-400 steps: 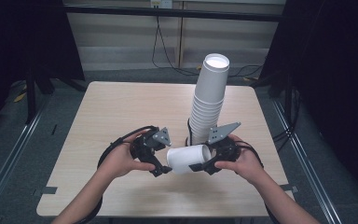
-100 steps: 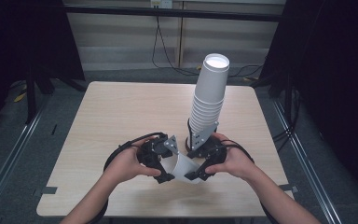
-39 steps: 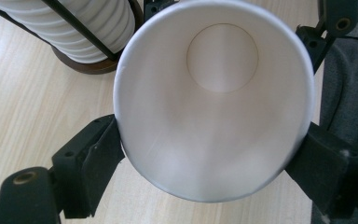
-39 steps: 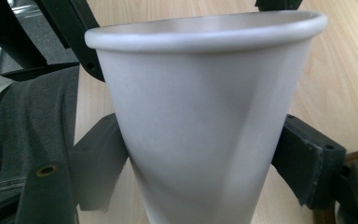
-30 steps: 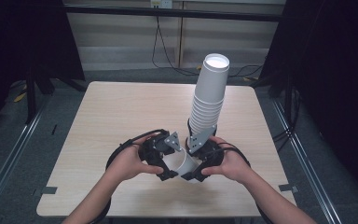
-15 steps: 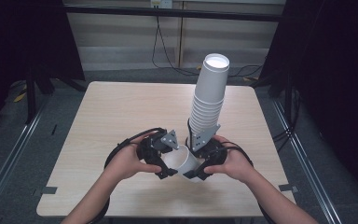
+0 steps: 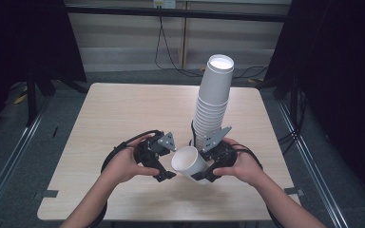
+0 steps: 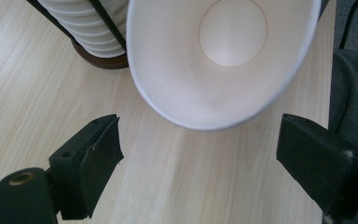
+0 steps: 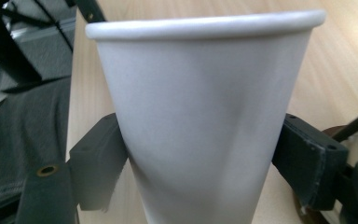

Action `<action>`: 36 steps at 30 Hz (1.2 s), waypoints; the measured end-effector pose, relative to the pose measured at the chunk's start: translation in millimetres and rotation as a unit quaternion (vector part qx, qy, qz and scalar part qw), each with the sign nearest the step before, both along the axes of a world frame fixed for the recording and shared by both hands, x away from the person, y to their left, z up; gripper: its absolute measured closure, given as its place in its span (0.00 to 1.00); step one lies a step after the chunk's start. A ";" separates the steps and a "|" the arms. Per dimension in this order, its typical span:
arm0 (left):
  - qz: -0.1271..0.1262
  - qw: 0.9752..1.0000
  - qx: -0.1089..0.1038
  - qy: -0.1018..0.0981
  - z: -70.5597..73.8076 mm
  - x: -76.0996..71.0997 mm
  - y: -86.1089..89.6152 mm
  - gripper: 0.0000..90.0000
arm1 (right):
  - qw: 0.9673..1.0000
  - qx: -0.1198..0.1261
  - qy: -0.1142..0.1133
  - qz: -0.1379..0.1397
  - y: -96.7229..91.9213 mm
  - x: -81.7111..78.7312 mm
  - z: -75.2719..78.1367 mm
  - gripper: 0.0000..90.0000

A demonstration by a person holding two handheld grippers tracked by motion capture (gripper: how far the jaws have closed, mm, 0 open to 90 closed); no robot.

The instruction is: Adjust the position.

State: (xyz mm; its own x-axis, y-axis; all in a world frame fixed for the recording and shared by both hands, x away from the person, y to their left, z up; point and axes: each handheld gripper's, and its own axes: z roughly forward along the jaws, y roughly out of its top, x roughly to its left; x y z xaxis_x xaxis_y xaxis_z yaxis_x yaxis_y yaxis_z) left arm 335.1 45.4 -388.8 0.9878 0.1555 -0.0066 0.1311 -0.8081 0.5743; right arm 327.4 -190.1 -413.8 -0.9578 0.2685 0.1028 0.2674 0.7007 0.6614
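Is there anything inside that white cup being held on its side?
No. The left gripper view looks straight into the cup: bare white walls and a round bottom, nothing in it. Its underside, resting toward the table, is hidden.

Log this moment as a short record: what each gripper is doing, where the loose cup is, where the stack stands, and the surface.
right gripper: shut on the single paper cup, jaws pressing its sides, wall dented
single paper cup: white, tilted, mouth toward the left gripper
left gripper: jaws apart, empty, just in front of the cup's rim, not touching
cup stack: tall, leaning, on a dark round base behind the grippers
table: light wood
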 end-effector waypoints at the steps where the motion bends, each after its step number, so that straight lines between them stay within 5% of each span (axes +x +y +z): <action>1: 0.003 1.000 0.000 0.000 -0.7 0.2 1.0 0.15 | 1.000 0.000 0.000 0.000 0.0 0.0 0.0 0.24; 18: 0.046 0.999 -0.006 0.010 -28.1 4.3 16.8 0.14 | 0.999 0.039 -0.008 -0.028 -10.8 2.3 -14.7 0.23; 36: 0.052 0.998 0.004 0.030 -48.3 2.2 24.7 0.16 | 0.998 0.052 -0.008 -0.030 -14.8 2.5 -34.3 0.22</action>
